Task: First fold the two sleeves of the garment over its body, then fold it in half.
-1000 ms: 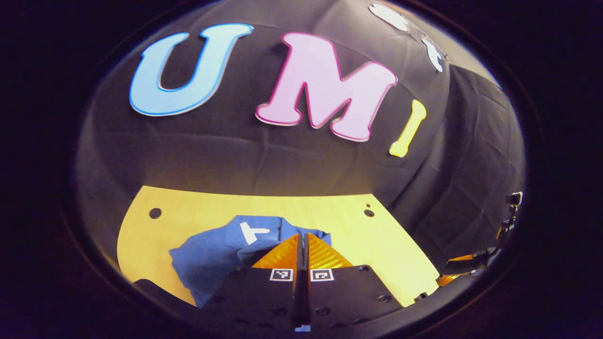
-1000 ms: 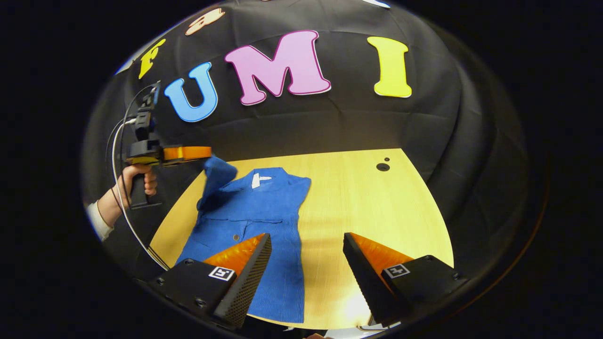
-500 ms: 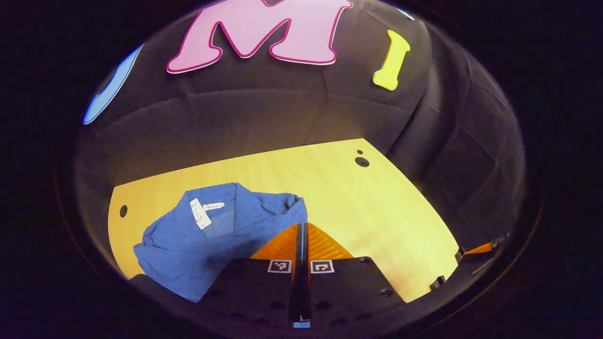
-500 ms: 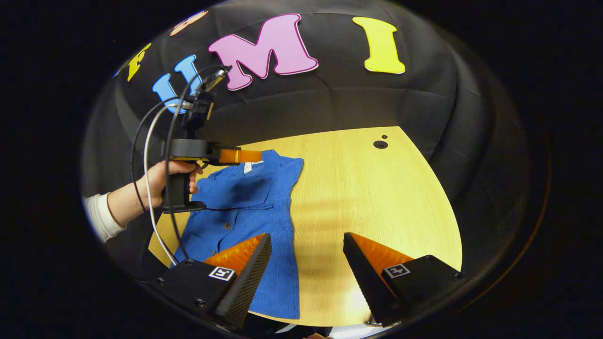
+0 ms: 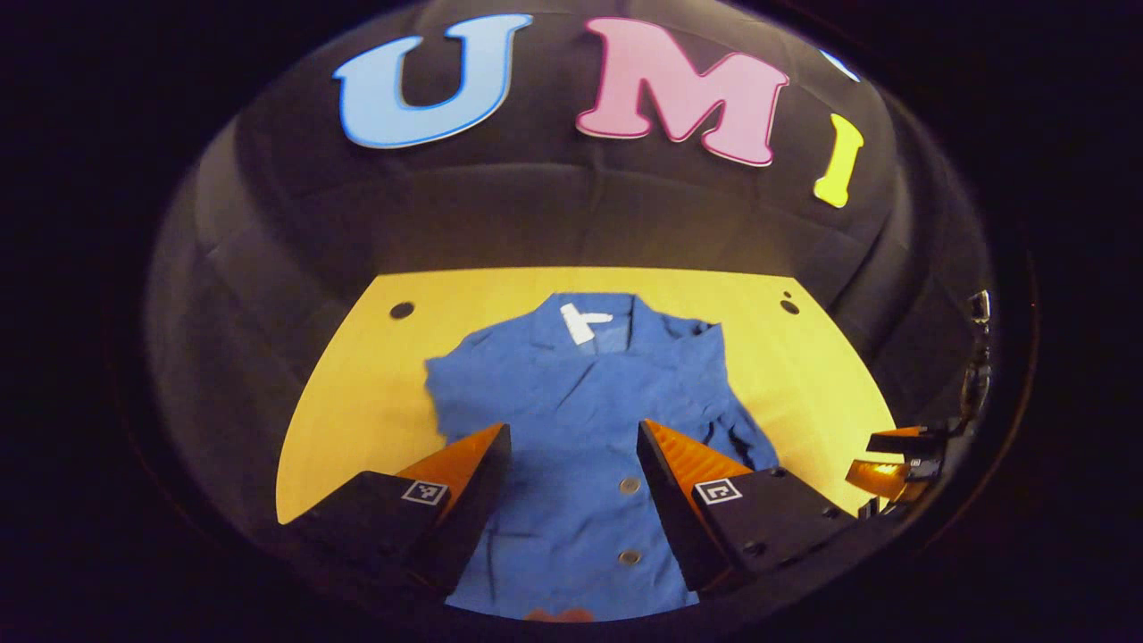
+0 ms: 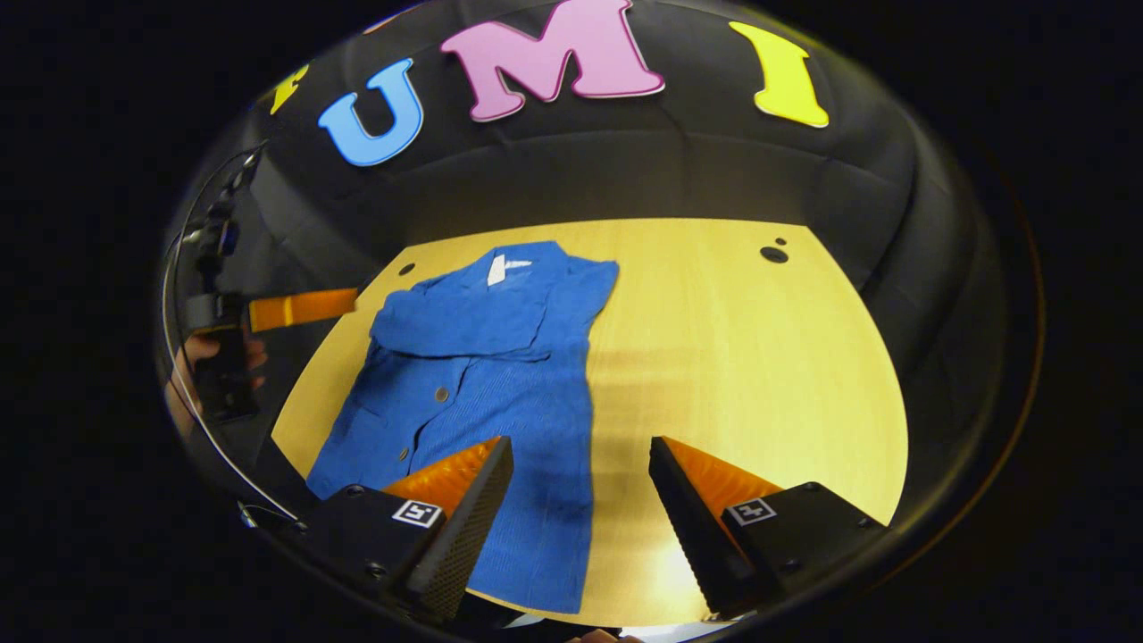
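A blue button-front garment (image 5: 580, 420) lies flat on the yellow wooden table (image 5: 357, 402), collar and white tag at the far side. In the right gripper view the garment (image 6: 482, 375) has both sleeves folded across its chest. My left gripper (image 5: 571, 446) stands open above the garment's lower half, holding nothing. My right gripper (image 6: 580, 464) is open too, over the garment's right hem edge and bare table. The left gripper (image 6: 299, 308) also appears at the far left of the right gripper view, held by a hand (image 6: 192, 357) off the table's left side.
The table (image 6: 759, 357) has small round holes (image 6: 773, 254) near its far corners. Black cloth walls close in behind and at the sides. The right gripper (image 5: 893, 455) is at the right edge of the left gripper view.
My left gripper let go of the sleeve, opened, and drew back to the left and near side. The sleeve now lies folded across the chest. The right gripper stayed open, hardly moving.
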